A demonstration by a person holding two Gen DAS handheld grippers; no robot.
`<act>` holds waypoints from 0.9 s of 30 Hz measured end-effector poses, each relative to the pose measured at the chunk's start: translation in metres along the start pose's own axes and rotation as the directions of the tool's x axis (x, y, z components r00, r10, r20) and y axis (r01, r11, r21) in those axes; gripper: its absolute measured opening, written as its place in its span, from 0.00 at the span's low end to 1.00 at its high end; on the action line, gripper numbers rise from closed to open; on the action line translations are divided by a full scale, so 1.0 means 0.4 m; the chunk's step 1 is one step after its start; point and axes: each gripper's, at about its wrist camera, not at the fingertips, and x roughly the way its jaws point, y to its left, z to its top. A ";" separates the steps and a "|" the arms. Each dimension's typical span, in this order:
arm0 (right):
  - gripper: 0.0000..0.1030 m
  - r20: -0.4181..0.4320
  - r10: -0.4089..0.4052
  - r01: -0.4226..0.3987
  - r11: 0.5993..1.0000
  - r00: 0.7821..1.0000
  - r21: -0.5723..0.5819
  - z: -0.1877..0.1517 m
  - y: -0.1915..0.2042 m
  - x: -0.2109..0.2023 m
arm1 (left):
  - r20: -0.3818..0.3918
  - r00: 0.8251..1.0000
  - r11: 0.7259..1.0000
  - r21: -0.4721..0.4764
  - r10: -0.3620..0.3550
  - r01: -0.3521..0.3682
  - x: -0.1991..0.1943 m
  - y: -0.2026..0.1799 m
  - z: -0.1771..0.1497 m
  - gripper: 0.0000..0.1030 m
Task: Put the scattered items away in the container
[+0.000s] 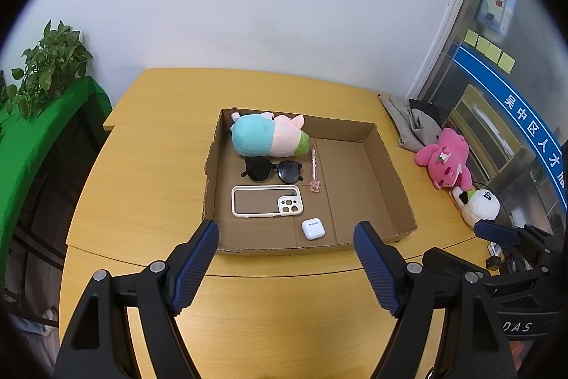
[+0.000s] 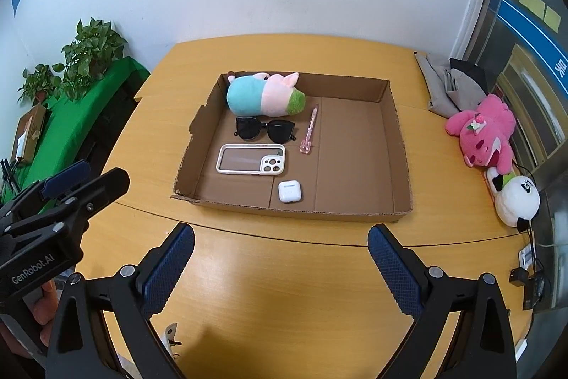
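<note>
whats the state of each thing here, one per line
left tongs: open, empty
right tongs: open, empty
brown cardboard tray: open-topped, right half bare
black sunglasses: folded, in tray
white earbud case: closed, in tray
clear phone case: flat, in tray
pink plush bear: lying outside tray

Brown cardboard tray (image 2: 397,144); black sunglasses (image 2: 264,129), white earbud case (image 2: 289,191), pink pen (image 2: 309,130).

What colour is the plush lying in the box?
Blue, pink and green plush, clearest in the right wrist view.
</note>
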 end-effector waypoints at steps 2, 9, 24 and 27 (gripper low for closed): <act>0.97 0.004 0.002 -0.002 1.000 1.000 0.000 0.001 0.000 -0.003 | 0.002 1.000 1.000 0.005 0.001 -0.001 -0.003 -0.005 0.002 0.76; 0.97 0.018 0.014 -0.014 1.000 1.000 0.006 0.004 -0.006 -0.014 | 0.008 1.000 0.999 0.033 0.016 -0.017 -0.009 -0.026 0.009 0.76; 0.97 0.022 0.028 -0.028 0.999 0.999 0.027 -0.015 -0.030 -0.026 | -0.001 0.999 0.999 0.035 0.038 -0.038 -0.016 -0.045 -0.001 0.76; 0.97 0.021 0.029 -0.029 0.999 0.999 0.029 -0.017 -0.031 -0.027 | 0.000 0.999 0.998 0.022 0.052 -0.052 -0.018 -0.045 -0.004 0.76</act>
